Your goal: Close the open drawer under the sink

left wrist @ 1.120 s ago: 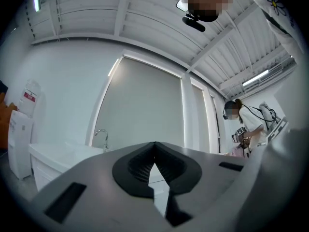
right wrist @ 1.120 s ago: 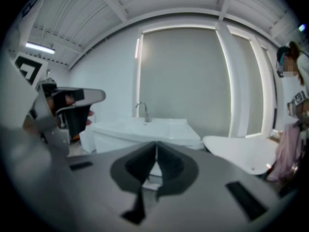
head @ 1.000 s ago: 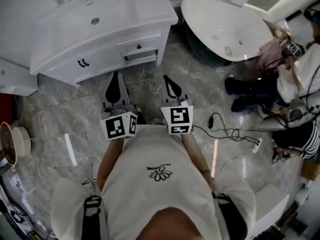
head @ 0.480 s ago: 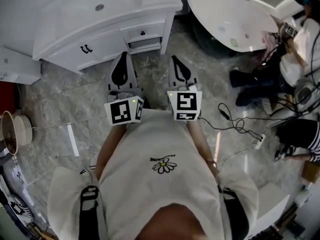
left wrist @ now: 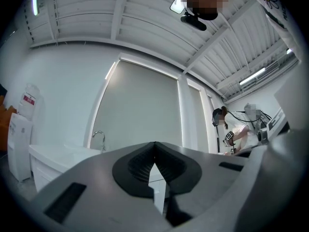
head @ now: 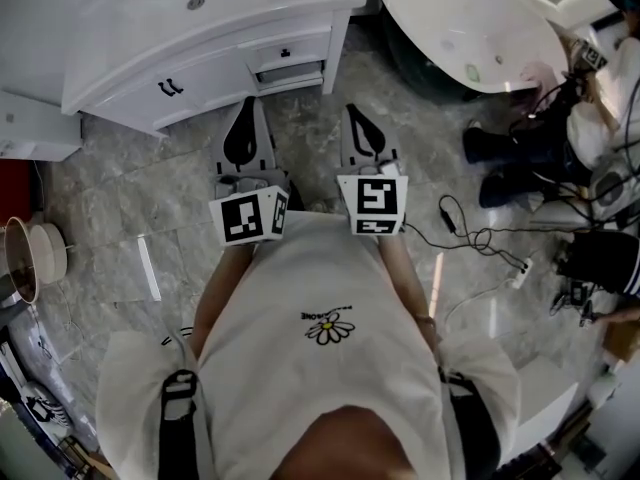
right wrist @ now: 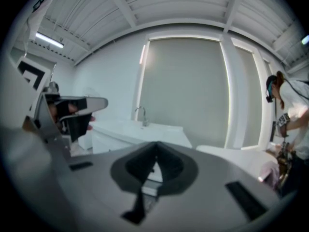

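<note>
The white vanity (head: 120, 53) with its sink stands at the top left of the head view. On its right side, under the top drawer, the lower drawer (head: 290, 72) is pulled out a little. My left gripper (head: 247, 106) and right gripper (head: 358, 114) are held side by side in front of it, pointing at the vanity and a short way from it. Both are shut with nothing between the jaws. The right gripper view shows the vanity (right wrist: 137, 132) and faucet (right wrist: 141, 115) ahead beyond the closed jaws. The left gripper view shows the faucet (left wrist: 99, 137) at the left.
A white bathtub (head: 470, 18) stands right of the vanity. Beyond it, another person (head: 600, 98) sits at the far right. A black cable and power strip (head: 485, 243) lie on the marble floor to my right. At the left edge sits a bucket (head: 22, 258).
The head camera has shifted a little, so the vanity sits higher in the view. Both grippers keep the same stance before the vanity, still shut.
</note>
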### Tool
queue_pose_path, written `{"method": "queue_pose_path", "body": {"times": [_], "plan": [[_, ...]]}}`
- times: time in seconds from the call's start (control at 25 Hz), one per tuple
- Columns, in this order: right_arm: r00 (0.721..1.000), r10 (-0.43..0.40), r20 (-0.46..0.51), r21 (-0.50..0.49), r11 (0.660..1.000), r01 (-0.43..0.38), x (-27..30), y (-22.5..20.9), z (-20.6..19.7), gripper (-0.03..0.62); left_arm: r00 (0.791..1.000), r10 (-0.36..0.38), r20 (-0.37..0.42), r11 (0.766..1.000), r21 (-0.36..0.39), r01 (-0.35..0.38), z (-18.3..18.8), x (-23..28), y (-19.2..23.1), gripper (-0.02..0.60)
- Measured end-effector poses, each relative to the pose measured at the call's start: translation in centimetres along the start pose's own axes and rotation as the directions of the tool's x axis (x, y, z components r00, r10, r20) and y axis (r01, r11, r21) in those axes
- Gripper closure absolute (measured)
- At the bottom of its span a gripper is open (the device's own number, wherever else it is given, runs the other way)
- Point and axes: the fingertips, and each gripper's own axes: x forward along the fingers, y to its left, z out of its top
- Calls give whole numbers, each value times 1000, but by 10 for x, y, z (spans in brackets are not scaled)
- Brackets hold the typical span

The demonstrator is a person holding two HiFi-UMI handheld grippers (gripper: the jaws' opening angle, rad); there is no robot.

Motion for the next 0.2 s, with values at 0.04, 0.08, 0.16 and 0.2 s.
{"method": "queue_pose_path", "body": {"times": [0.04, 0.08, 0.16, 0.2], "plan": [[1000, 1, -2, 1, 1000, -1, 0, 0, -1, 565, 1000, 6, -2, 1000, -2, -6, -1, 0, 2, 561], [1000, 2, -6, 2, 1000, -2, 1, 1, -2, 565, 1000, 12, -5, 1000, -6, -12, -2, -1, 4, 561], [1000, 2, -20, 4, 1000, -2, 1, 1, -7, 565, 1000, 23, -16, 1000, -17, -23, -6, -3, 6, 561], [1000, 2, -29, 5, 1000, -2, 0, 2, -10, 565, 999, 28, -22, 999, -23, -29, -8, -4, 7, 561]]}}
